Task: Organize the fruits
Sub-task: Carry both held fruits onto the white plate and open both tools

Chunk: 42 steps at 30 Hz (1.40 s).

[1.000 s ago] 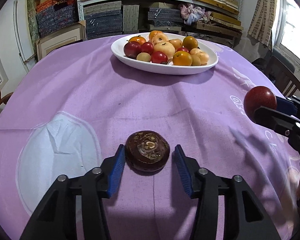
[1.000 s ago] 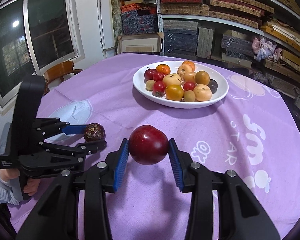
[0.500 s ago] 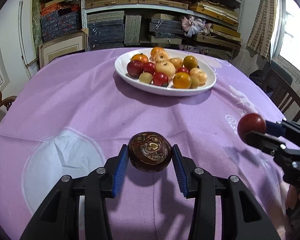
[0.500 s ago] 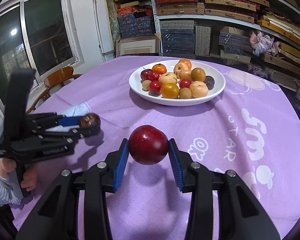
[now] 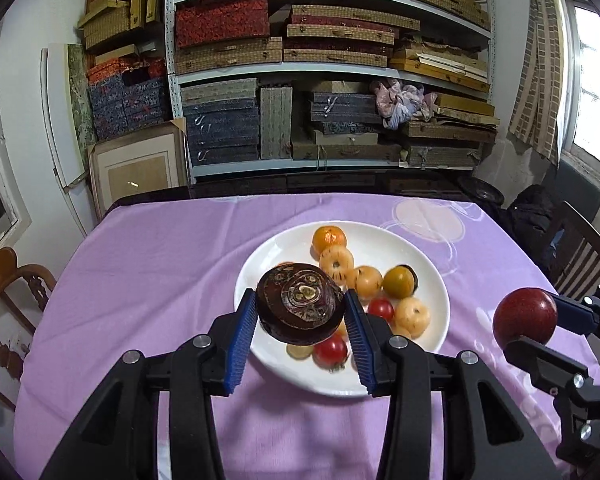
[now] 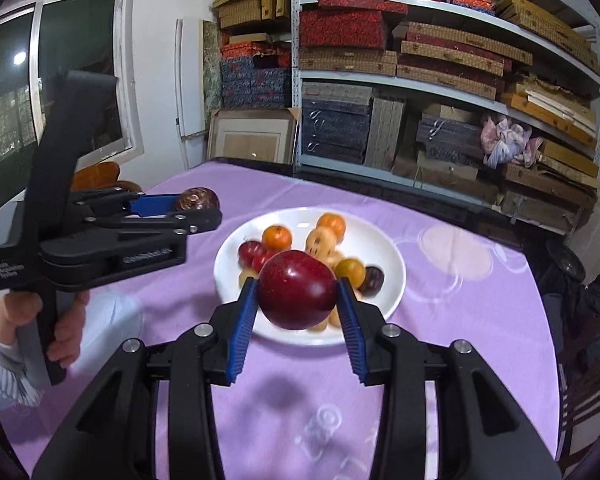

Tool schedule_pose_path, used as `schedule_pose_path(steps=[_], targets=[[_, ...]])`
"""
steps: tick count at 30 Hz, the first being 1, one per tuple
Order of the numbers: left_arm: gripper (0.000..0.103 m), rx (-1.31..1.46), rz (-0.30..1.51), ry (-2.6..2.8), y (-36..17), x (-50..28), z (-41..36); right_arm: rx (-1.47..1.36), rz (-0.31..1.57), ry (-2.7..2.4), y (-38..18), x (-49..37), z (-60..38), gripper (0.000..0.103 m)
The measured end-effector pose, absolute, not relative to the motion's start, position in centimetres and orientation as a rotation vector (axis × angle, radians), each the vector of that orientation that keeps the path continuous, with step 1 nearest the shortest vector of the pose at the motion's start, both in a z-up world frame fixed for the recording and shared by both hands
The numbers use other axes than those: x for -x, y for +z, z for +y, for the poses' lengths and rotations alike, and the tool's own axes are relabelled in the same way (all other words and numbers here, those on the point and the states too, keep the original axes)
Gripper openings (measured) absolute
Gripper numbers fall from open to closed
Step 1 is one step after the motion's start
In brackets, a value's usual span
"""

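Left tongs: clenched on a dark brown fruit, its blue pads pressing both sides, held in the air above the near-left part of the plate.
Right tongs: clenched on a red apple, held above the near rim of the plate.
Plate: white, round, on the desk; it holds oranges, small red fruits and pale yellow ones, bunched toward the middle, with bare white along the far and right rim.
Open room: bare cloth lies all round the plate, widest at the near side and at the left.
Desk: covered by a purple cloth with pale printed shapes.
Edges: wooden chairs stand at the left and right desk edges.
Room: shelves stacked with patterned boxes behind the desk; windows on both sides.
Person: a hand in a striped sleeve grips the left handle.
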State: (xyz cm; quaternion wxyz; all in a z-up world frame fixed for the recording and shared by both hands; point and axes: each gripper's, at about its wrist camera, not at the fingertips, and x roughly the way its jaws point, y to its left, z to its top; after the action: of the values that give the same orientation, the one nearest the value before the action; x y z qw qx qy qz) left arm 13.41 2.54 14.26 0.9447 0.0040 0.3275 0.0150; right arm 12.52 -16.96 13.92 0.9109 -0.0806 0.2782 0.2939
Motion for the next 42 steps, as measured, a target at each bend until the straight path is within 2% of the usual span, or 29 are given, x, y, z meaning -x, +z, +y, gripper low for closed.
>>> schedule_pose_path(steps=[5,15,20,30,33,35,37,39,42], targets=[[0.045,-0.012,0.706,0.051,13.1,-19.4,2.4,0.154,0.626,0.616,11.9,-16.5,-14.9,0.04],[0.045,0.006,0.792,0.056,7.1,-27.5,1.7,0.139,0.721,0.615,6.3,-22.6,-12.6,0.04],[0.045,0.01,0.803,0.052,5.3,-28.9,1.7,0.139,0.735,0.615,4.9,-24.2,-12.2,0.04],[0.046,-0.002,0.805,0.042,5.4,-29.2,1.6,0.148,0.736,0.621,3.7,-25.5,-11.4,0.041],[0.047,-0.013,0.804,0.049,5.5,-29.3,1.4,0.151,0.729,0.62,3.8,-25.3,-11.4,0.05],[0.05,-0.029,0.802,0.057,5.5,-29.2,1.2,0.151,0.717,0.621,4.0,-25.2,-11.5,0.053],[0.062,-0.038,0.797,0.062,5.6,-29.1,1.1,0.15,0.711,0.621,4.3,-25.0,-11.6,0.055],[0.067,-0.043,0.785,0.074,5.7,-29.0,1.0,0.147,0.705,0.62,4.6,-24.9,-11.8,0.058],[0.069,-0.063,0.775,0.088,5.9,-28.7,1.0,0.138,0.696,0.618,5.1,-24.4,-12.2,0.059]])
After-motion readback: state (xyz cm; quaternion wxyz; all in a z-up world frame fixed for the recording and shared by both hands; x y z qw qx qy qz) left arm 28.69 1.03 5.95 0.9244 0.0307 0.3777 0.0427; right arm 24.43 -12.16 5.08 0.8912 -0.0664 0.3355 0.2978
